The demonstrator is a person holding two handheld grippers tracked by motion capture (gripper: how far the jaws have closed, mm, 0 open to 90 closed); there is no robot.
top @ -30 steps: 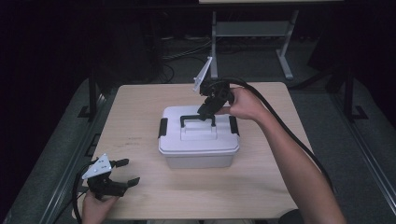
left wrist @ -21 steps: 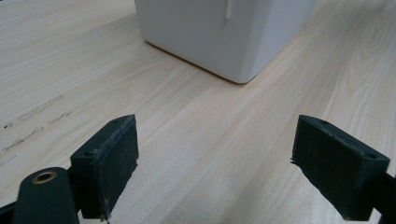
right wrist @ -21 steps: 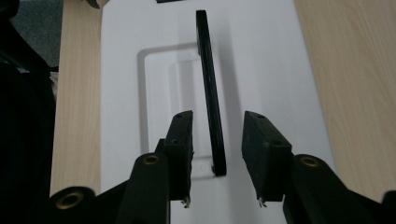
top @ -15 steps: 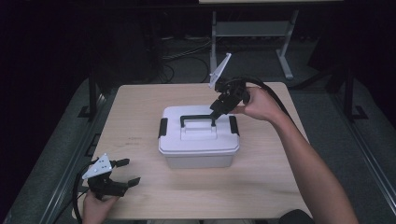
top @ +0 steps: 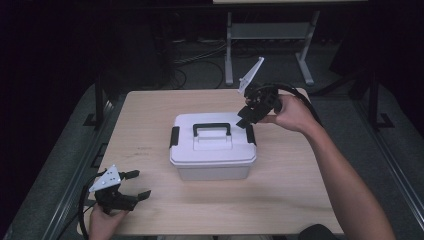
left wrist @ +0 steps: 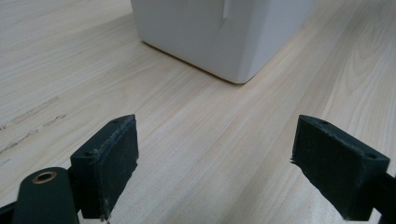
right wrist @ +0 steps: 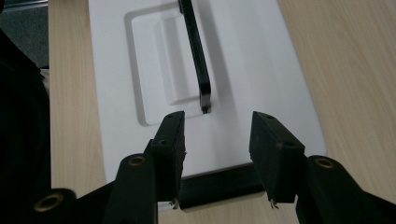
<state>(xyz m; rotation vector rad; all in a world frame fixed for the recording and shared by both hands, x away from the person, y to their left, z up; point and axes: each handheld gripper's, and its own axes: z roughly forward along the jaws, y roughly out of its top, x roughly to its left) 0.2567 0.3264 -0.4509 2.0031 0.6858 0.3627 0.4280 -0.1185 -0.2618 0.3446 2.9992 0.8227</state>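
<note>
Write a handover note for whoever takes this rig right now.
Right claw: jaws just been opening, nothing between them, hanging above the right-end latch of the white box.
Left claw: open, empty, low over the table near its front left corner.
Box: mid-table, lid on, black handle lying flat.
Done: cannot tell whether the right-end latch is released.
Left: left-end latch, probably, then lift the lid.

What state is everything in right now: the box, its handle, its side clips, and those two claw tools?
White plastic box: lid on.
Black carry handle: folded flat on the lid.
Black side latches: down against the box.
Left gripper: open, empty, near the table.
Right gripper: open, empty, above the right latch, has just been opening.
</note>
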